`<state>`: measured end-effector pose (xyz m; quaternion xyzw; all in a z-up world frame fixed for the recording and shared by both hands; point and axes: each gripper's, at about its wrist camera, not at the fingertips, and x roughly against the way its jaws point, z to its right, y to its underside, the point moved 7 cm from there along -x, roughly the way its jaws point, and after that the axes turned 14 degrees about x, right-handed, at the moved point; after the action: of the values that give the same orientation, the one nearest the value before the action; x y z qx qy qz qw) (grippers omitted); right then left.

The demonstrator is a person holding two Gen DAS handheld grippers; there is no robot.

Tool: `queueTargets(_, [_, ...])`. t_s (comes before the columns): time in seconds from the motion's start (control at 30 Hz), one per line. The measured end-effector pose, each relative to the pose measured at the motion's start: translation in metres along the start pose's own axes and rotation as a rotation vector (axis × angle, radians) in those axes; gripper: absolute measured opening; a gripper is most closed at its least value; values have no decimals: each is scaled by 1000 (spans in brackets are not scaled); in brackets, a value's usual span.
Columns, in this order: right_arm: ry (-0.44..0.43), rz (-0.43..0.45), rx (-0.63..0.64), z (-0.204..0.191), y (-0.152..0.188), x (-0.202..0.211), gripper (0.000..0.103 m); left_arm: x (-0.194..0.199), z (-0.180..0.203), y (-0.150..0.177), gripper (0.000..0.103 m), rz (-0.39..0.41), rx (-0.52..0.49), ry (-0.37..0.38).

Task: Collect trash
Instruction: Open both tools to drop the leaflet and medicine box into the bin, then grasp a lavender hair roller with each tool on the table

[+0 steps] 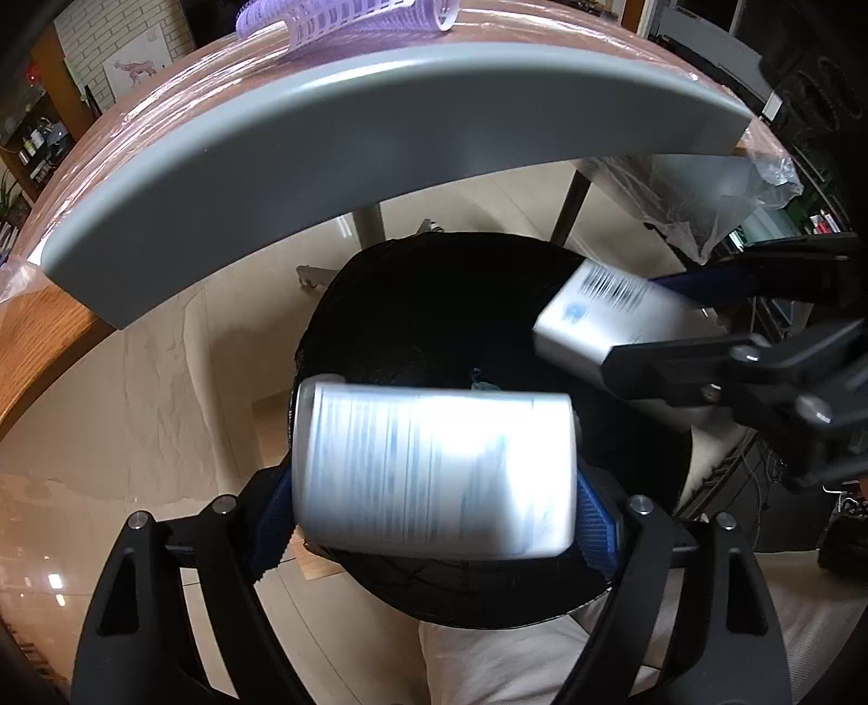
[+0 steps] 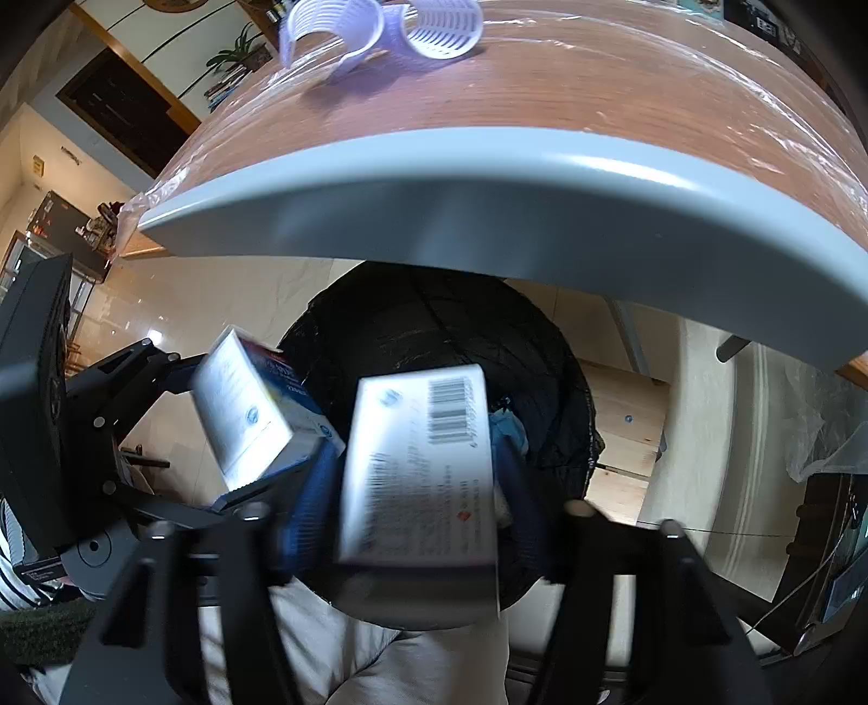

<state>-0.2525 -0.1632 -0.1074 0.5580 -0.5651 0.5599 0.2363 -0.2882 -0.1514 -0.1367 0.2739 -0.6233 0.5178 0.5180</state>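
Note:
My left gripper [image 1: 434, 499] is shut on a white carton [image 1: 434, 466] with blurred blue print, held over the black bin [image 1: 434, 303] below the table edge. My right gripper [image 2: 417, 477] is shut on a second white carton [image 2: 420, 466] with a barcode, also above the bin [image 2: 434, 325]. Each gripper shows in the other's view: the right one [image 1: 678, 320] with its carton [image 1: 602, 320] at the right, the left one [image 2: 260, 434] with its carton [image 2: 244, 407] at the left.
The grey-edged wooden table [image 1: 380, 135] covered in clear plastic film overhangs the bin; it also fills the top of the right wrist view [image 2: 488, 190]. A lilac slotted plastic holder [image 2: 380, 27] lies on its far side. Pale tiled floor [image 1: 135, 407] surrounds the bin.

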Motion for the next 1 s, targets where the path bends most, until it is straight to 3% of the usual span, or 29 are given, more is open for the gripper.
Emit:
queueTargets(0.13, [-1,9,-7,1,2,6,69,2,1,-1,89,-3,6,31])
queueTargets(0.3, [-10,19,-9,3,5,13,70,6,2,-4,89,-8,44,139])
queueTargets(0.57, [-5,54,-14,2,-2,29,70,17,0,-11,89,34,17,70])
queueTargets(0.8, [5,143,20,-2,-10,74,70,47,-5,-16,89,76,27,77])
queueTargets(0.9, [18,203,68,-8,-20,101,70,75,-2,-23,89,132,10,92])
queueTargets(1.0, [93,243,146,-9,-37,120,70,101,-2,-39,89,211,-3,85])
